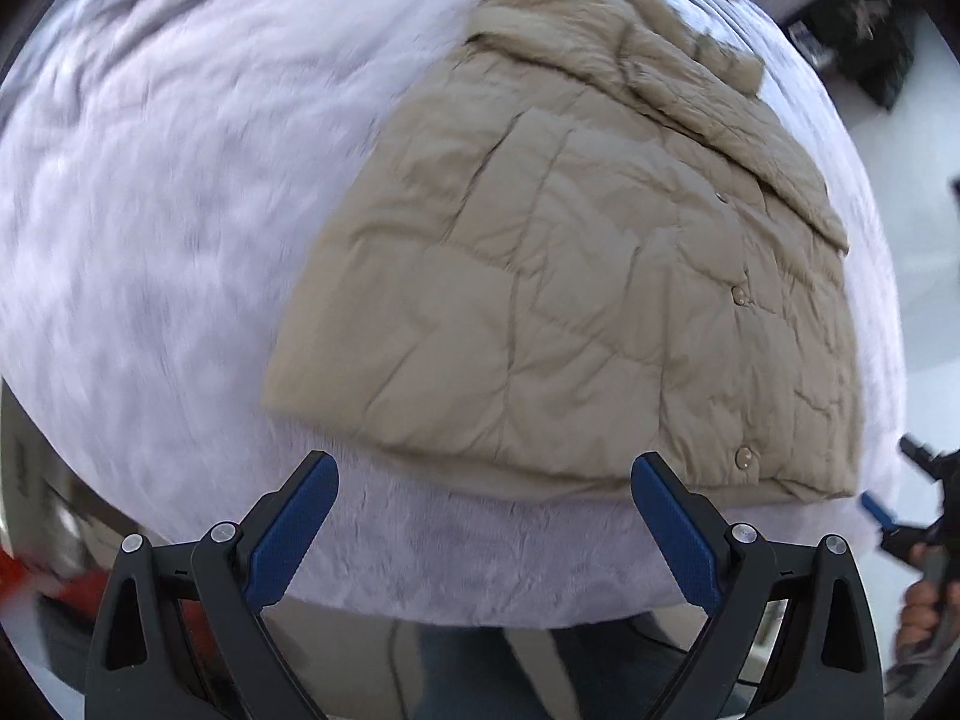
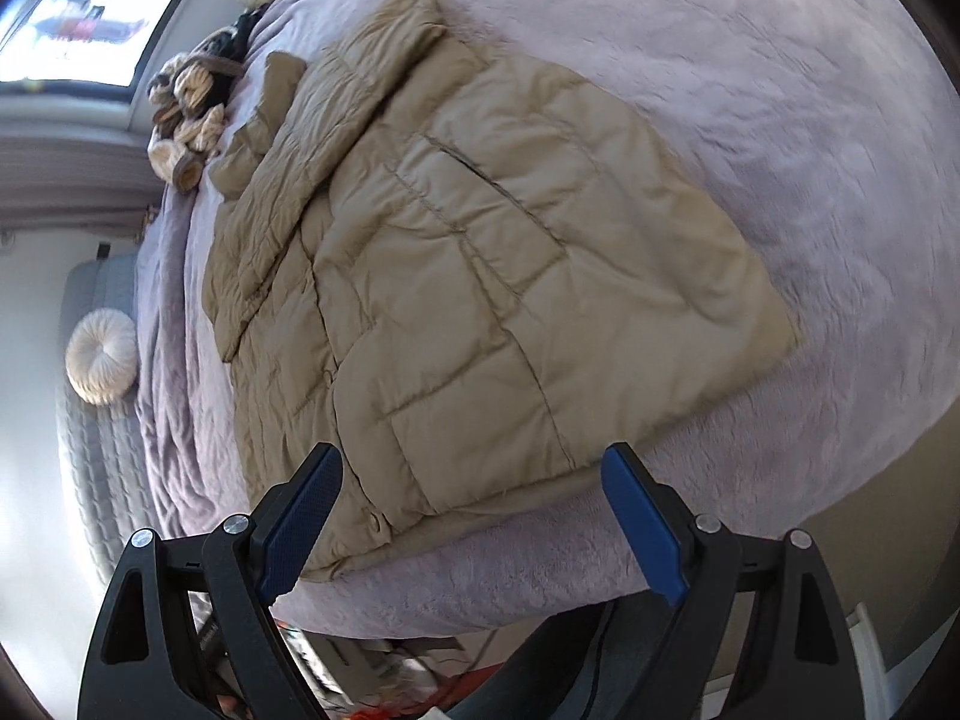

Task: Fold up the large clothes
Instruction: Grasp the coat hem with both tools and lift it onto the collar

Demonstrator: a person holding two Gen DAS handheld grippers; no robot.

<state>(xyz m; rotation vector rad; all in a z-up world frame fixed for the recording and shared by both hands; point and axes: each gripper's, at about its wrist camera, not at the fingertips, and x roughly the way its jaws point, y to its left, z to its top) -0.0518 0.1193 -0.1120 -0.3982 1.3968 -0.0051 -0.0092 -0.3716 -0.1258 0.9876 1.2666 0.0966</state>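
A: Where are we standing with the fold?

B: We are looking down on the beige quilted puffer jacket (image 1: 570,276), which is lying flat on the lilac plush bed cover (image 1: 180,240), its hem edge nearest us and its collar end away from us. One sleeve (image 2: 258,138) is lying along the side of the body, so we are judging it partly folded lengthwise, with the crosswise fold not yet done.

A: And the two tools?

B: We are holding the left hand-held gripper (image 1: 485,531) with its blue pads spread wide, nothing between them, hanging over the bed edge just short of the hem. The right hand-held gripper (image 2: 473,519) is spread wide too, empty, hovering above the hem corner by the snap buttons (image 1: 743,456).

A: So what is the next move asking of us?

B: We are thinking each one needs to come down on a hem corner, pinch through the padded layers, then lift and carry the hem toward the collar. The fill is puffy and the shell slick, so a shallow pinch may be slipping off.

A: Any containers to mind?

B: We are seeing none, no basket or box. Only some plush toys (image 2: 186,114) and a round white cushion (image 2: 101,357) beside the bed.
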